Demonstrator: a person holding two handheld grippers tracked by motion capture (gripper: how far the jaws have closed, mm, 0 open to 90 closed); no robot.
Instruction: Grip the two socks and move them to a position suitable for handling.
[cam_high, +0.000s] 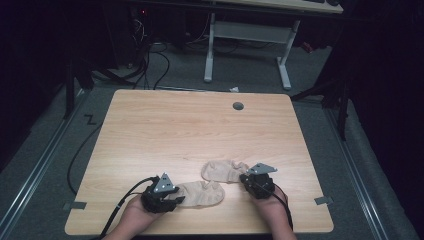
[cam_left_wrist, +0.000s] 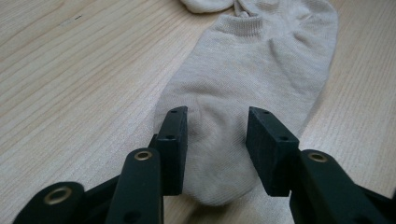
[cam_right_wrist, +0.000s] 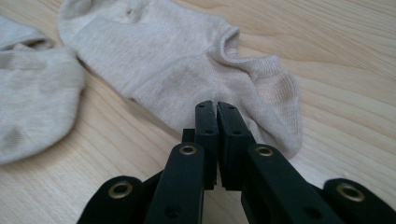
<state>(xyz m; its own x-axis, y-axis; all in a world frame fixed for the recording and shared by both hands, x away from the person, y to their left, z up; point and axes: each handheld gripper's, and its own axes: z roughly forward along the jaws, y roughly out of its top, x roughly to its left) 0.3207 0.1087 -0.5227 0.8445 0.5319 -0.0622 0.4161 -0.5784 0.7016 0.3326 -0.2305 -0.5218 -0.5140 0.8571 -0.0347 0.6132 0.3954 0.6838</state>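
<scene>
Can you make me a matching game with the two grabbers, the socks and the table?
Things:
1. left gripper
2. right gripper
3. far sock
4. table

States:
A. light wood with a grey round hole near the far edge
B. jaws pressed together at a sock's edge
C. jaws apart, on either side of the near sock's end
D. beige, lying by the right gripper

Pairs: 1-C, 2-B, 3-D, 4-A

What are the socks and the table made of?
The two beige socks, near one and far one, look like soft knitted fabric, maybe cotton: fine ribbing shows at the cuffs. The table looks like pale wood or wood-look laminate, with printed-looking grain lines, matte.
</scene>
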